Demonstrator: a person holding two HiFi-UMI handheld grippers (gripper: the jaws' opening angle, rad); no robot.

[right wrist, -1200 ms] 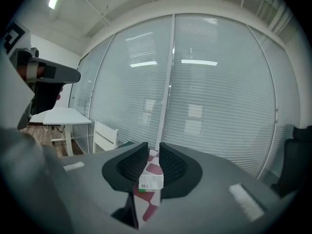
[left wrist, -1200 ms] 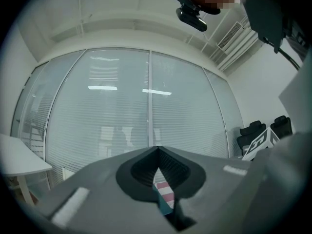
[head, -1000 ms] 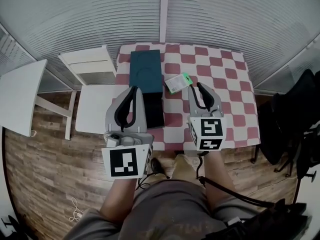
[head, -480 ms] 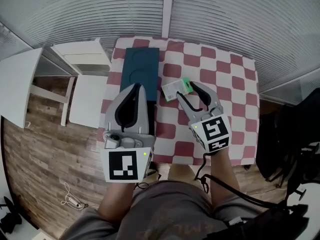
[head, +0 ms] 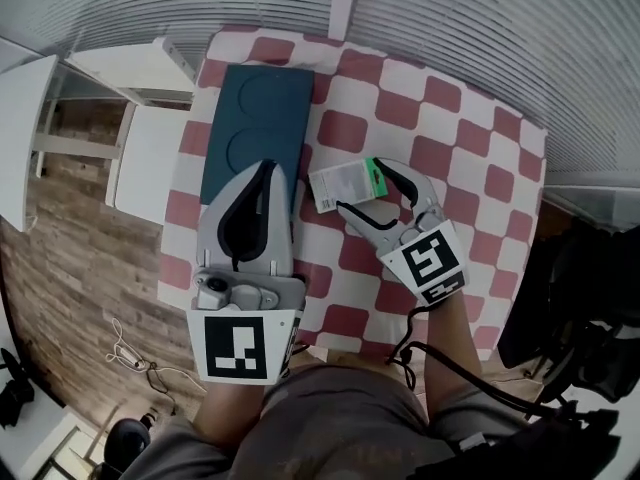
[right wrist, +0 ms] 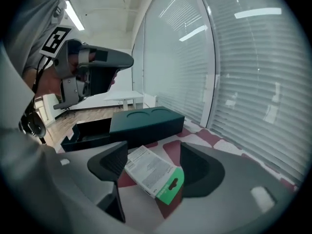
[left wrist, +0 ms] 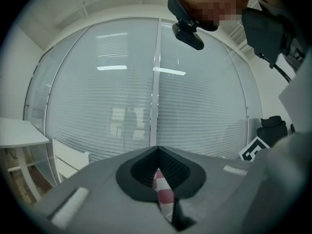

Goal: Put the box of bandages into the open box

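Right gripper (head: 365,193) is down at the bandage box (head: 340,183), which lies flat on the checkered counter (head: 450,148), roughly in the middle. The jaws have just been opening and they're wide now, one on each side of the box. It sits slanted between them with its green end towards the gripper. The pads don't look pressed onto it, though one corner is right up against the left-hand pad, and I can't tell if they actually touch.

Left gripper (head: 262,168) has its jaws closed together with nothing in them. Its own view shows only a thin sliver of the checkered cloth through the slit.

The open box (right wrist: 85,132) is the dark one near the counter's left edge, with its lid (head: 255,128) flipped back flat behind it. From the head view the left gripper hangs over the open part and covers most of it. The bandage box is just to the right of it, close but not inside.
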